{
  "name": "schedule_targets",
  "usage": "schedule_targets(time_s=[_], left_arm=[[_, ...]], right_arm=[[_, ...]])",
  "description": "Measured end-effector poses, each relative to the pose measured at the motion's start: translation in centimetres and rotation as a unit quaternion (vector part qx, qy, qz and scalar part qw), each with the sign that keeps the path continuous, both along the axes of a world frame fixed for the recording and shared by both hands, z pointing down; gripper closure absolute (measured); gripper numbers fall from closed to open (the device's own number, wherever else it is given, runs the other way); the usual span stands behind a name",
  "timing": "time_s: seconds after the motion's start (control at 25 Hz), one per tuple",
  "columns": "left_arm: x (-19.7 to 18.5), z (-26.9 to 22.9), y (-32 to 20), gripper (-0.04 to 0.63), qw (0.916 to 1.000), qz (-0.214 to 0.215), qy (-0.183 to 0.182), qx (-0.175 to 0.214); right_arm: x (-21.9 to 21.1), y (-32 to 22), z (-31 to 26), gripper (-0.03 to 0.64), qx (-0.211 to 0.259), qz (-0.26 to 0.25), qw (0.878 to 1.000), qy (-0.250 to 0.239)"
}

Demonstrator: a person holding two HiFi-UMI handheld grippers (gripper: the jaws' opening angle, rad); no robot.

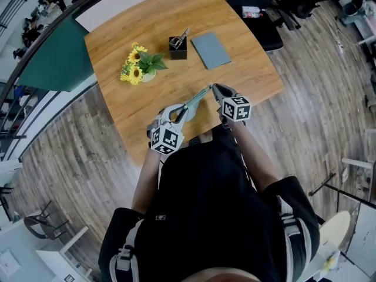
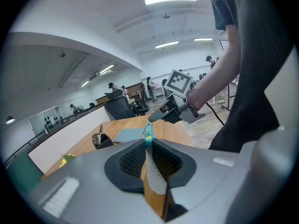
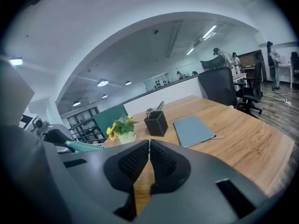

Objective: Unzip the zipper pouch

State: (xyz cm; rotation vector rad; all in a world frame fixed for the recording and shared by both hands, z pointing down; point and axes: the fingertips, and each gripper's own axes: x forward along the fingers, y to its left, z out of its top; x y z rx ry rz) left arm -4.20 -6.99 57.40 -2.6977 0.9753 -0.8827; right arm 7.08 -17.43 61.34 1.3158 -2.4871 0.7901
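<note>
Above the tabletop (image 1: 249,69), the zipper pouch (image 1: 195,100) spans both tools: left hand-held gripper (image 2: 148,147) clamped on its near end, right hand-held gripper (image 3: 149,143) clenched shut, tips at the far end — zipper pull too small to make out.

teal zipper pouch (image 1: 197,98) — flat, held in the air, stretched slantwise, one end pinched

On the table (image 1: 247,69) ahead of you, the sunflowers (image 1: 138,64) stand left, the pen holder (image 1: 178,49) to their right, the notebook (image 1: 210,50) right of that. Nearer you, the zipper pouch (image 1: 197,98) spans from your left gripper (image 1: 180,114) to your right gripper (image 1: 215,87)
</note>
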Motion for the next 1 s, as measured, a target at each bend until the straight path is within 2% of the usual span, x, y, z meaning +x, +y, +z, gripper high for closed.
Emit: schedule_targets(time_s=[0.2,0.44,0.88,1.0], left_arm=[[0.1,-0.4,-0.2,0.551,1.0,0.008,0.002,0.005],[-0.8,-0.8,-0.3,0.551,1.0,-0.002,0.005,0.007],[-1.9,-1.1,-0.5,0.551,0.9997,-0.019,0.007,0.01],[-2.3,-1.0,-0.6,0.551,0.9996,-0.026,0.007,0.009]], right_arm=[[0.0,0.1,-0.1,0.6,0.016,0.0,1.0,0.021],[-0.2,0.3,-0.4,0.571,0.028,-0.009,0.999,0.038],[0.6,0.8,-0.4,0.574,0.031,0.004,0.998,0.047],[1.4,0.9,-0.5,0.6,0.037,0.008,0.998,0.059]])
